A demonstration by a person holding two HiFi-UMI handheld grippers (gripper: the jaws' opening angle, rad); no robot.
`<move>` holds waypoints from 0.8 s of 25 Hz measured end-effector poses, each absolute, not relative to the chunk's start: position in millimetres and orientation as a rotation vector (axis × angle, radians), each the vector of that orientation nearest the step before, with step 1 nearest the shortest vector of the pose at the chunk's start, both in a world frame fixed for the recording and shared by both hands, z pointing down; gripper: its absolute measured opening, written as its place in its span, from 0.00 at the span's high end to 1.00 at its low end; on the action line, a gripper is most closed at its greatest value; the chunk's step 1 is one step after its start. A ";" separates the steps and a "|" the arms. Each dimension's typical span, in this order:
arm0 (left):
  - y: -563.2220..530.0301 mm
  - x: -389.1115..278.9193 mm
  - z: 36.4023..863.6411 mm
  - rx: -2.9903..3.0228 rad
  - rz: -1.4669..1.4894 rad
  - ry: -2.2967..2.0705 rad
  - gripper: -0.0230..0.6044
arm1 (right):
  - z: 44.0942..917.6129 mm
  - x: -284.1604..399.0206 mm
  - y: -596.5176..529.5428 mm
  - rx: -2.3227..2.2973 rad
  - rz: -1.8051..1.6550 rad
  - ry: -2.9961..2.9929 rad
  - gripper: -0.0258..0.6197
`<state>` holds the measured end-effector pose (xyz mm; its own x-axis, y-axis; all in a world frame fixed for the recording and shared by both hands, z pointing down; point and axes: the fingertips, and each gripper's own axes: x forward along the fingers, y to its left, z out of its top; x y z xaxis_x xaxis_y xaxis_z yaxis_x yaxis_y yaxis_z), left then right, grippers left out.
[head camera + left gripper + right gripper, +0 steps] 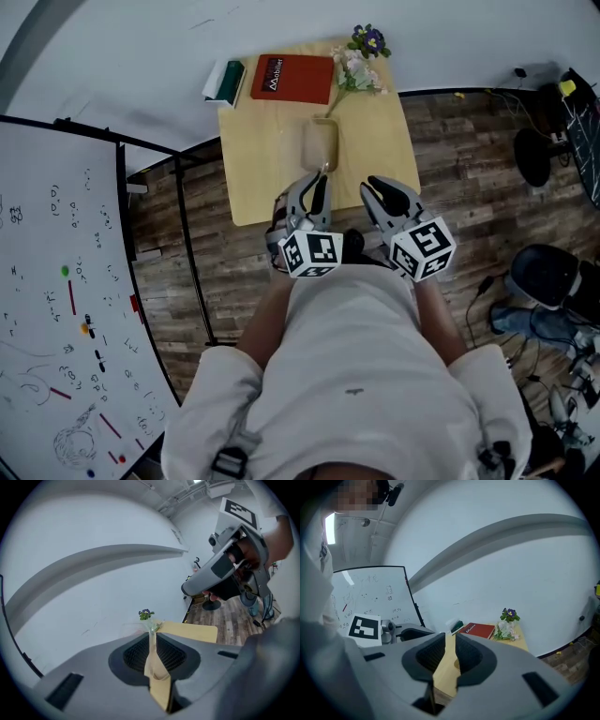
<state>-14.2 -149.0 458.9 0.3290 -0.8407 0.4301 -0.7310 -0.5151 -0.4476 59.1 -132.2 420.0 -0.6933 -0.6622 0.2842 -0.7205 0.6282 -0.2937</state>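
The left gripper (316,178) hovers over the near edge of the wooden table (262,159). Its jaws are drawn to a narrow slit with nothing between them. The clear glass vase (320,145) stands just ahead of its tips, apart from them. The right gripper (380,187) is just beside it, jaws equally narrow and empty. Well beyond both, at the far edge, lie a red book (292,78) and a flower bunch (361,61).
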 end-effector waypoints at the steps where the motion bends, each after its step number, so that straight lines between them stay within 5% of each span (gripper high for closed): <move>1: -149.3 -14.7 454.8 -2.418 -0.929 1.451 0.89 | 419.5 58.7 -132.6 1.152 0.580 -2.699 0.87; 20: -156.2 -31.5 392.5 -2.745 -0.471 1.651 0.89 | 401.1 67.0 -150.8 1.216 0.491 -2.704 0.94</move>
<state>-31.5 -156.2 392.5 0.4389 -0.8487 0.2950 -0.8765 -0.4767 -0.0672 67.0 -150.8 401.1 -0.6648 -0.7023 0.2544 -0.7469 0.6210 -0.2375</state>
